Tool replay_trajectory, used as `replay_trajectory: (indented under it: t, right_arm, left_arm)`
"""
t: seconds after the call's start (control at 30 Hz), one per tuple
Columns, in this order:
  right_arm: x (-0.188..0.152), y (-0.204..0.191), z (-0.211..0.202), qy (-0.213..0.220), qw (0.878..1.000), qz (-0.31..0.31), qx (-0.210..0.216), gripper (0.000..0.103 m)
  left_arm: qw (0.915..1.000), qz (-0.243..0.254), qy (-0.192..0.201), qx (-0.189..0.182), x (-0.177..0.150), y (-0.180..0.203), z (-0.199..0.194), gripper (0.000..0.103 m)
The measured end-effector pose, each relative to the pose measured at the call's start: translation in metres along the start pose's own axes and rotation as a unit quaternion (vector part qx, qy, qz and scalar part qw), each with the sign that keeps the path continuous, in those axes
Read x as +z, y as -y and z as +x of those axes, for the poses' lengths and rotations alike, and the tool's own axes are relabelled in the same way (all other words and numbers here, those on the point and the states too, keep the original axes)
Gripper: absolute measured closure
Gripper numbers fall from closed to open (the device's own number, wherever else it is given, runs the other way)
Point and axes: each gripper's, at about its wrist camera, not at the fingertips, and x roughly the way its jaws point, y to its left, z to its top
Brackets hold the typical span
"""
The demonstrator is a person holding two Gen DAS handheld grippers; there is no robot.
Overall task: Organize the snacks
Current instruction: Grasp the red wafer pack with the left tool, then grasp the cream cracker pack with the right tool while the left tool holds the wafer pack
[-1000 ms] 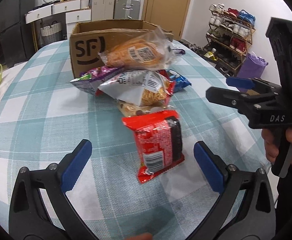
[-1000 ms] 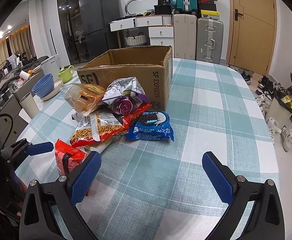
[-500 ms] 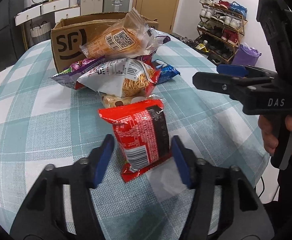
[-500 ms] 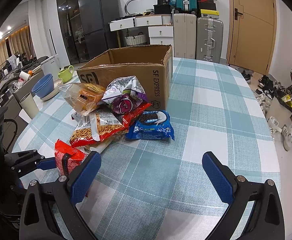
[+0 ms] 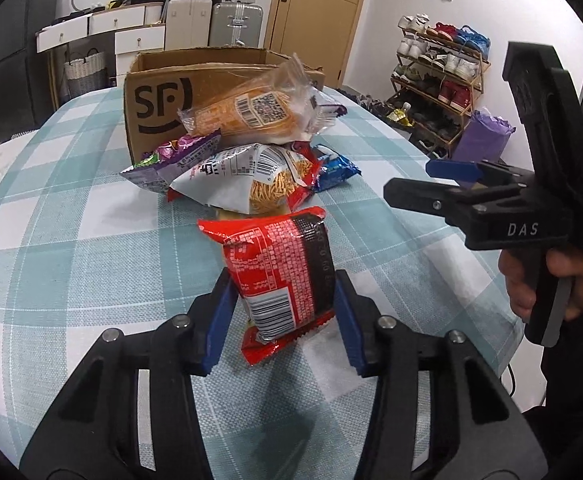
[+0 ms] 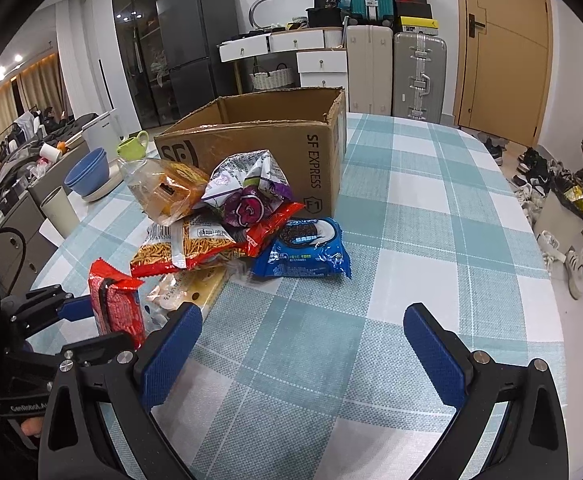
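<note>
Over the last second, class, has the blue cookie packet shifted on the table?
No. In the right wrist view the blue cookie packet still lies just below the front corner of the cardboard box.

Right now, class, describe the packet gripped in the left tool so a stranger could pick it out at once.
Start at the open cardboard box on the checked tablecloth, then follow the heap of snacks toward the camera. At the near end is the red packet, clamped between the blue pads of the left gripper. Unlike its neighbours, it stands apart from the pile, with a black side panel and white print.
</note>
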Motion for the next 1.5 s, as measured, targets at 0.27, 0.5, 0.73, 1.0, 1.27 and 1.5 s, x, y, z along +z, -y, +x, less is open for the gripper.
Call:
replay_trajectory:
  t: [0.27, 0.5, 0.73, 1.0, 1.27, 1.5]
  right_arm:
    - [-0.003, -0.007, 0.013, -0.013, 1.000, -0.001, 0.012, 0.001]
    - [-0.006, -0.026, 0.035, -0.034, 0.999, -0.003, 0.038, 0.001]
    - [-0.003, -0.051, 0.057, -0.051, 0.997, -0.017, 0.051, 0.000]
    - [0.011, -0.072, 0.074, -0.059, 0.997, -0.016, 0.047, 0.000]
    - [0.021, -0.090, 0.089, -0.068, 0.997, -0.021, 0.041, 0.000]
    - [0.022, -0.096, 0.097, -0.081, 0.996, -0.036, 0.018, 0.000]
  left_arm:
    - [0.9997, -0.016, 0.008, 0.015, 0.003, -0.020, -0.009, 0.058]
    - [0.9994, -0.023, 0.010, 0.023, 0.003, -0.028, -0.010, 0.058]
    - [0.9992, -0.026, 0.008, 0.029, 0.001, -0.031, -0.007, 0.058]
    - [0.9985, -0.043, 0.002, 0.034, -0.002, -0.047, -0.004, 0.058]
    - [0.9979, -0.049, -0.001, 0.043, -0.004, -0.053, -0.003, 0.058]
    - [0.9979, -0.048, -0.004, 0.043, -0.006, -0.053, 0.000, 0.058]
